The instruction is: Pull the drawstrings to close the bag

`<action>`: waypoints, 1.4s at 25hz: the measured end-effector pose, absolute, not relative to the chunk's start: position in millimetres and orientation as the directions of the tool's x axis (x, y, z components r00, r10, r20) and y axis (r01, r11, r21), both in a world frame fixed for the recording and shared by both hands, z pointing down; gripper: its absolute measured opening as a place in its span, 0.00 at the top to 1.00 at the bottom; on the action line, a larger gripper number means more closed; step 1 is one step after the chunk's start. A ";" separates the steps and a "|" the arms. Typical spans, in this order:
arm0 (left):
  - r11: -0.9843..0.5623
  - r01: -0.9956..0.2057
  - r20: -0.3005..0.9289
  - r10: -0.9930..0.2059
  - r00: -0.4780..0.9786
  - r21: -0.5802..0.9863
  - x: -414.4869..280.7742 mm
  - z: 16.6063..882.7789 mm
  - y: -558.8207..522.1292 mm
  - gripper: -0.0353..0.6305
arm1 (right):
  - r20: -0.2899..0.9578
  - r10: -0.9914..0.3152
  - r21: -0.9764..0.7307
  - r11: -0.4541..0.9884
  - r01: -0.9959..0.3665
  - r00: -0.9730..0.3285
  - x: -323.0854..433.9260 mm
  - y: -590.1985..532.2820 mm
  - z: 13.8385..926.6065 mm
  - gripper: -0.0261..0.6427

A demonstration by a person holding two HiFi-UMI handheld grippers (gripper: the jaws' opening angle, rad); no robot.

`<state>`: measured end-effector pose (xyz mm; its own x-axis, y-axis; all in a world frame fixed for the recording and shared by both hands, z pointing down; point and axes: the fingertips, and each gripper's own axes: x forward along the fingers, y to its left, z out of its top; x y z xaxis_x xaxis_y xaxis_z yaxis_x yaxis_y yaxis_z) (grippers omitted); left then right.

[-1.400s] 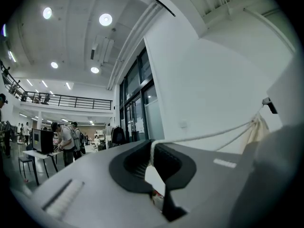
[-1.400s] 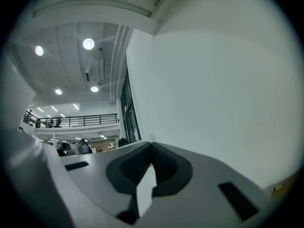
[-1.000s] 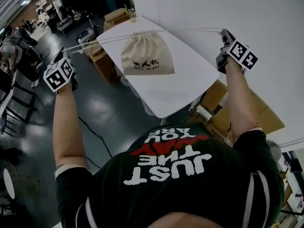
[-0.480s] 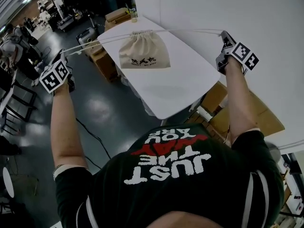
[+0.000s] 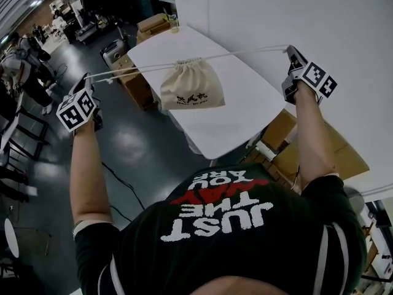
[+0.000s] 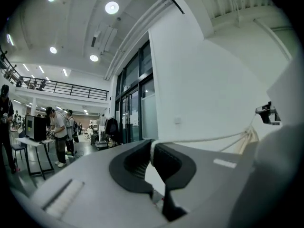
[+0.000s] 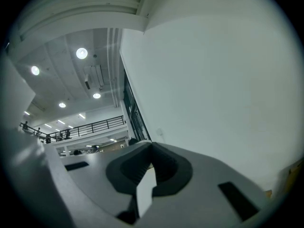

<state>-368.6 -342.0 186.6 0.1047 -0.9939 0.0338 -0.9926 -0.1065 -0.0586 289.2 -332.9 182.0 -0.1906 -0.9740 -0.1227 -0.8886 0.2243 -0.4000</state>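
A beige drawstring bag [image 5: 192, 85] with dark print hangs from its gathered mouth over the white table [image 5: 236, 118]; I cannot tell whether its bottom rests on the table. White drawstrings run taut from the mouth to both sides. Out past the table's left edge, my left gripper [image 5: 88, 78] is shut on the left drawstring [image 5: 135, 70]. Over the table's right side, my right gripper [image 5: 290, 50] is shut on the right drawstring [image 5: 245, 51]. In the left gripper view the cord [image 6: 204, 138] leaves the closed jaws toward the bag [image 6: 250, 137] and the right gripper [image 6: 269, 114].
Cardboard boxes [image 5: 288, 146] sit below the table's right side, and more boxes [image 5: 134, 82] stand by its far left corner. A white wall [image 5: 276, 11] rises behind the table. People stand at another table far to the left [image 6: 54, 132].
The bag's mouth is gathered narrower than a second ago, and the bag sits a little nearer in the head view. Both grippers stay about where they were, cords still taut.
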 end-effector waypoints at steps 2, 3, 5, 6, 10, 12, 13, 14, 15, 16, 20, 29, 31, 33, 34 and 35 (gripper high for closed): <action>-0.129 -0.990 0.032 -0.991 0.127 -0.063 -360.9 183.0 -346.1 0.94 | -0.123 -0.972 -0.393 0.233 -0.889 -0.200 283.8 -337.7 176.2 0.95; -0.137 -0.988 0.032 -0.990 0.135 -0.069 -357.9 181.5 -347.1 0.94 | -0.125 -0.971 -0.386 0.237 -0.892 -0.204 280.2 -338.0 173.1 0.95; -0.150 -0.985 0.029 -0.988 0.148 -0.084 -348.9 181.7 -343.9 0.94 | -0.131 -0.968 -0.362 0.249 -0.898 -0.215 274.7 -332.5 169.8 0.95; -0.160 -0.983 0.027 -0.987 0.158 -0.090 -342.2 183.5 -341.1 0.94 | -0.135 -0.966 -0.346 0.256 -0.902 -0.222 272.6 -328.1 169.3 0.95; -0.217 -0.970 0.042 -0.976 0.213 -0.109 -307.1 199.8 -340.7 0.94 | -0.132 -0.961 -0.265 0.271 -0.925 -0.244 266.8 -320.9 167.9 0.95; -0.245 -0.963 0.060 -0.969 0.240 -0.111 -288.4 211.5 -347.8 0.94 | -0.118 -0.962 -0.244 0.268 -0.932 -0.245 266.3 -324.8 171.1 0.95; -0.260 -0.960 0.069 -0.965 0.254 -0.107 -278.7 217.6 -351.4 0.94 | -0.110 -0.964 -0.240 0.264 -0.934 -0.244 266.0 -326.8 174.3 0.95; -0.276 -0.956 0.077 -0.960 0.269 -0.104 -269.0 223.7 -354.6 0.94 | -0.098 -0.965 -0.236 0.258 -0.937 -0.242 264.9 -328.6 178.5 0.95; -0.291 -0.951 0.086 -0.955 0.283 -0.103 -259.7 229.8 -357.5 0.94 | -0.085 -0.967 -0.229 0.253 -0.940 -0.240 262.5 -330.3 183.3 0.95; -0.307 -0.946 0.097 -0.950 0.298 -0.103 -250.8 236.2 -360.6 0.94 | -0.070 -0.968 -0.219 0.250 -0.943 -0.240 258.5 -332.2 188.7 0.95; -0.372 -0.925 0.141 -0.922 0.360 -0.076 -213.8 265.9 -368.8 0.94 | -0.005 -0.961 -0.203 0.273 -0.940 -0.277 238.5 -341.5 218.0 0.95; -0.455 -0.889 0.215 -0.865 0.453 0.042 -148.1 335.5 -351.6 0.94 | 0.127 -0.881 -0.150 0.437 -0.887 -0.455 184.0 -330.2 290.1 0.95; -0.466 -0.882 0.231 -0.853 0.468 0.065 -140.9 350.0 -345.3 0.94 | 0.158 -0.856 -0.155 0.471 -0.869 -0.492 171.8 -323.7 306.4 0.95; -0.477 -0.876 0.248 -0.841 0.480 0.077 -135.2 364.8 -339.5 0.94 | 0.185 -0.835 -0.168 0.492 -0.854 -0.518 162.2 -318.6 323.3 0.95; -0.479 -0.874 0.257 -0.837 0.484 0.086 -133.4 372.3 -337.2 0.94 | 0.199 -0.827 -0.179 0.498 -0.849 -0.527 158.6 -316.9 332.3 0.95; -0.480 -0.871 0.266 -0.831 0.488 0.099 -131.6 379.8 -334.7 0.94 | 0.213 -0.818 -0.190 0.502 -0.844 -0.534 155.7 -315.1 341.7 0.95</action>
